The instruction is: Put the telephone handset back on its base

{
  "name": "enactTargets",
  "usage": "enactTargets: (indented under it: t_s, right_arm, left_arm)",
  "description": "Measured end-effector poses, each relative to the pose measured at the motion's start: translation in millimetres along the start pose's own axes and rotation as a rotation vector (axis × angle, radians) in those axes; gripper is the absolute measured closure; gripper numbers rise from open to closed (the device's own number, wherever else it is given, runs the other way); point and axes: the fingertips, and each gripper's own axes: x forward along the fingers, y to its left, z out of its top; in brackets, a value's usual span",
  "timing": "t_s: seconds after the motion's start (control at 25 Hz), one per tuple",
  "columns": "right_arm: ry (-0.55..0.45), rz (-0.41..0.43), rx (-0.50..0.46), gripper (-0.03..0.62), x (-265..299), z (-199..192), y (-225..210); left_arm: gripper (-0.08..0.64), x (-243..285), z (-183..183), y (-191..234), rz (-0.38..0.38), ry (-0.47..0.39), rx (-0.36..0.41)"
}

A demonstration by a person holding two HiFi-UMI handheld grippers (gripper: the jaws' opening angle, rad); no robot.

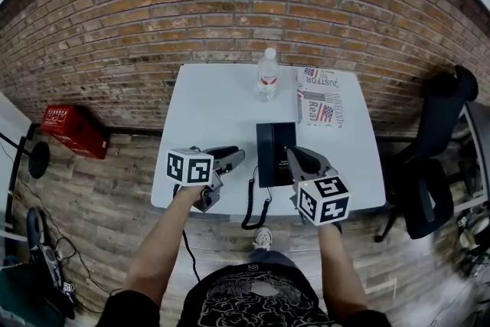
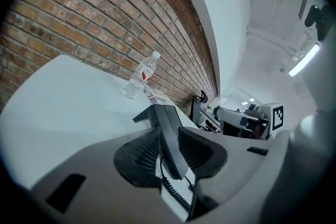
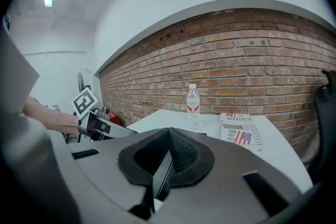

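Telephone handset [image 2: 164,118] is sitting in the left gripper [image 2: 170,147], not on its base [image 1: 275,153] yet; it is hanging just over the near part of the white table [image 1: 214,111], close to the left side of the base; its curly cord [image 1: 250,209] is dropping over the front edge of the table.

I think the carrying step is going on now; the grab looks done, and the setting down is not done. The next move is probably calling for a small slide to the right, so the handset is lying over the base; then it needs lining up the long way with the base and going down gently; only then should the jaws be letting go; the cord might be tugging, so slow is better.

The left jaws are squeezing the handset from both sides; the dark ribbed pads [image 2: 137,157] are pressing flat on it, with only the handset's width between them.

The right gripper [image 3: 169,157] is waiting at the right edge of the base; its jaws are pushed together, touching at the tips; a thin dark strip is showing in the slit lower down, and I cannot tell if they are pinching anything.

A water bottle [image 1: 267,75] and a newspaper [image 1: 319,97] are standing far back, out of the way.
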Motion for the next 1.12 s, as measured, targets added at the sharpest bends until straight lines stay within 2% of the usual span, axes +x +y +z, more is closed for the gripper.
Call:
enactTargets:
  t_s: [0.56, 0.84, 1.12]
  right_arm:
    - [-0.052, -0.028, -0.019, 0.591, -38, 13, 21]
    - [-0.065, -0.045, -0.037, 0.591, -53, 17, 27]
    - [-0.078, -0.053, -0.044, 0.591, -63, 20, 29]
  left_arm:
    - [0.471, -61, 29, -33, 0.241, -0.156, 0.257]
    - [0.516, -79, 32, -54, 0.315, -0.209, 0.356]
    - [0.541, -91, 31, -63, 0.367, -0.236, 0.389]
